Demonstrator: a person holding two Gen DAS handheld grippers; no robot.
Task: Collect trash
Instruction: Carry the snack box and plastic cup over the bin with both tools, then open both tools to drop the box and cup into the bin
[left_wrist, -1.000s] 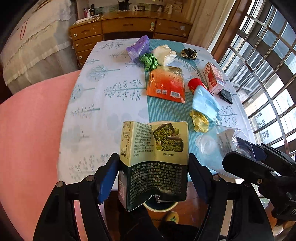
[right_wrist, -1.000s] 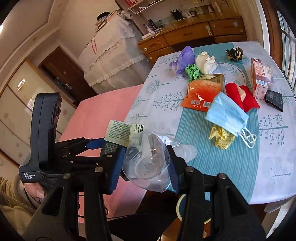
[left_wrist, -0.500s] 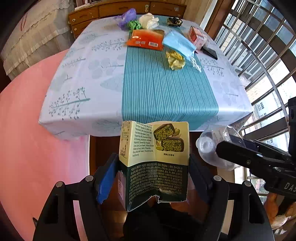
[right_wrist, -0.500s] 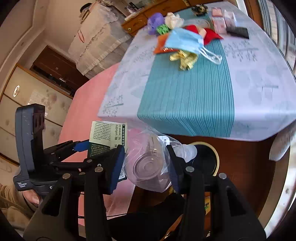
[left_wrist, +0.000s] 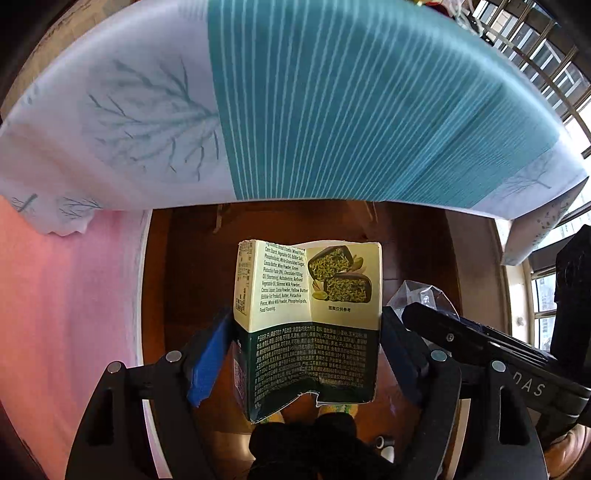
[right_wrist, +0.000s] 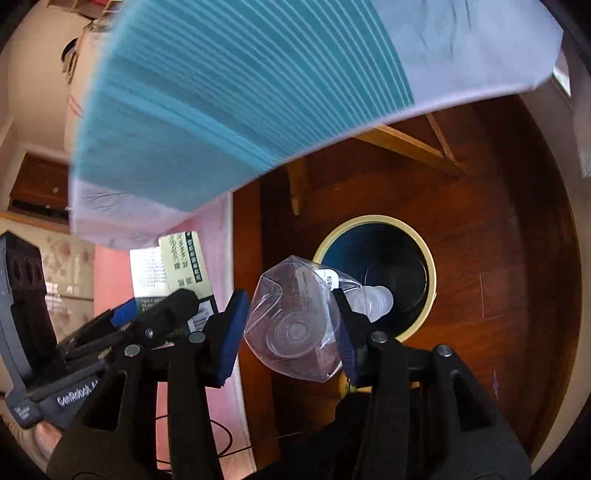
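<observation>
A torn green and cream snack box (left_wrist: 306, 317) stands between the blue pads of my left gripper (left_wrist: 306, 321). The jaws are opening, and the pads still touch the box's sides. My right gripper (right_wrist: 291, 314) is shut on a crushed clear plastic bottle (right_wrist: 295, 321). The bottle's cap end points at a dark bin with a yellow rim (right_wrist: 428, 280) on the floor just beyond it. In the right wrist view the left gripper (right_wrist: 162, 306) and its box (right_wrist: 184, 258) are close on the left. In the left wrist view the right gripper (left_wrist: 424, 314) and the bottle (left_wrist: 417, 295) are on the right.
The table's teal and white cloth (left_wrist: 332, 92) hangs over the edge above both grippers. Under the table a wooden frame (right_wrist: 406, 144) shows over the brown wood floor (right_wrist: 480, 258). A pink cloth (left_wrist: 66, 295) fills the left side.
Both grippers have sunk from above the tabletop to below its edge, each still carrying its item. The trash on the table has left view and the bin now lies open ahead of the bottle.
</observation>
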